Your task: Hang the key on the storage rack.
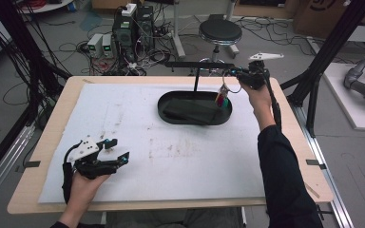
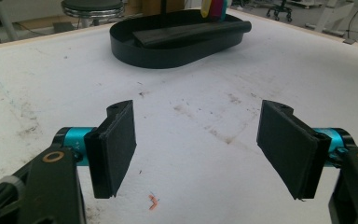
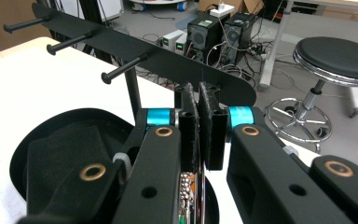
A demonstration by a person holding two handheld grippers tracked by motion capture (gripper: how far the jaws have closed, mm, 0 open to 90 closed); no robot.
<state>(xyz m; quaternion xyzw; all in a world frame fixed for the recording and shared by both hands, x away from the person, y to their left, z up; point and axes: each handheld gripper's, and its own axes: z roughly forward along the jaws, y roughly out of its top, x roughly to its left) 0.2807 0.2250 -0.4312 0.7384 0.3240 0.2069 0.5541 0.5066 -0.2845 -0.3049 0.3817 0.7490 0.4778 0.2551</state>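
My right gripper (image 1: 229, 74) is raised at the far right of the table, beside the end of a black peg rack (image 1: 195, 64). Its jaws (image 3: 199, 93) are shut on the thin top of a colourful keychain (image 1: 222, 99), which dangles below them over the black oval tray's (image 1: 167, 114) right end. A beaded chain (image 3: 185, 191) shows under the pads. The rack's bar (image 3: 135, 46) with three pegs runs just behind the fingertips. Low at the near left, my left gripper (image 1: 119, 149) stands open over the white mat, nothing between its pads (image 2: 116, 149).
A dark folded cloth (image 1: 190, 111) lies in the tray, from which the rack's post (image 1: 196, 80) rises. The white mat (image 1: 171, 156) covers most of the wooden table. Beyond the far edge are a stool (image 1: 220, 32), computer boxes (image 1: 133, 26) and cables.
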